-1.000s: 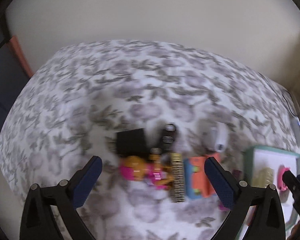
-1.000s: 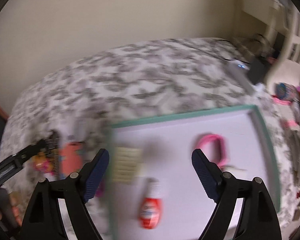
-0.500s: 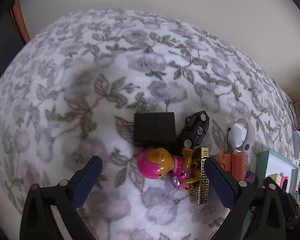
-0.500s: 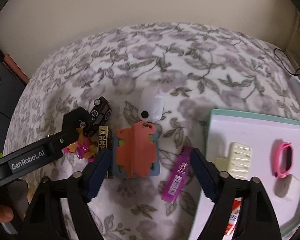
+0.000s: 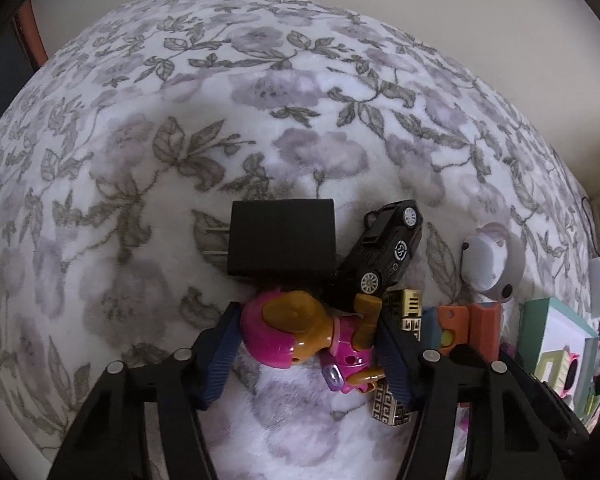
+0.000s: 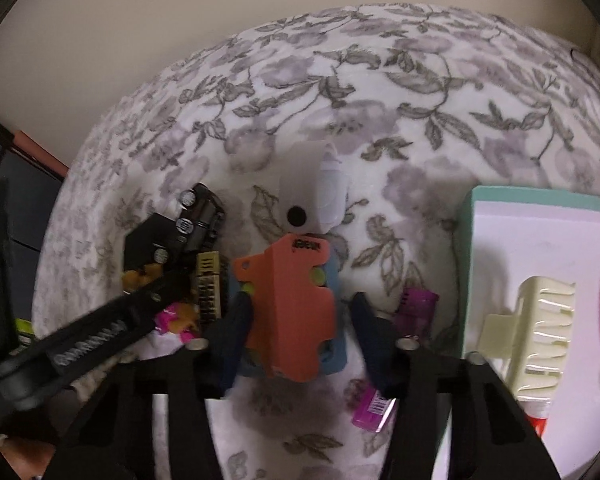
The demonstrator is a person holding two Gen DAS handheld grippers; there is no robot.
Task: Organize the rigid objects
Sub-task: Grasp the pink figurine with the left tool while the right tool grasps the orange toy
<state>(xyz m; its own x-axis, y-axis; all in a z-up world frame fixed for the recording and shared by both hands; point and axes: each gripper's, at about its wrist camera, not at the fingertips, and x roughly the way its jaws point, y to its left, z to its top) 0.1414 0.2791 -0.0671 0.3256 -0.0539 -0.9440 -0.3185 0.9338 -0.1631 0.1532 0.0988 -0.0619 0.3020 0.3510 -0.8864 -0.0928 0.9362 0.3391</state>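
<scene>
- Mostly the sorting is ahead of you: in the left wrist view your left gripper (image 5: 306,346) has its fingers spread on either side of the glossy pink-and-tan toy figure (image 5: 300,336), not visibly pinching it. It lies on the plush floral blanket (image 5: 260,80), beside a boxy black charger (image 5: 282,242), a shiny black toy car (image 5: 388,250) and a gold patterned bar (image 5: 400,364).
- In the right wrist view your right gripper (image 6: 300,322) brackets the flat orange-and-blue toy (image 6: 292,308), fingers apart. A cream hair clip (image 6: 540,332) already sits in the teal-rimmed tray (image 6: 466,240); a purple tube (image 6: 392,360) lies just outside.
</scene>
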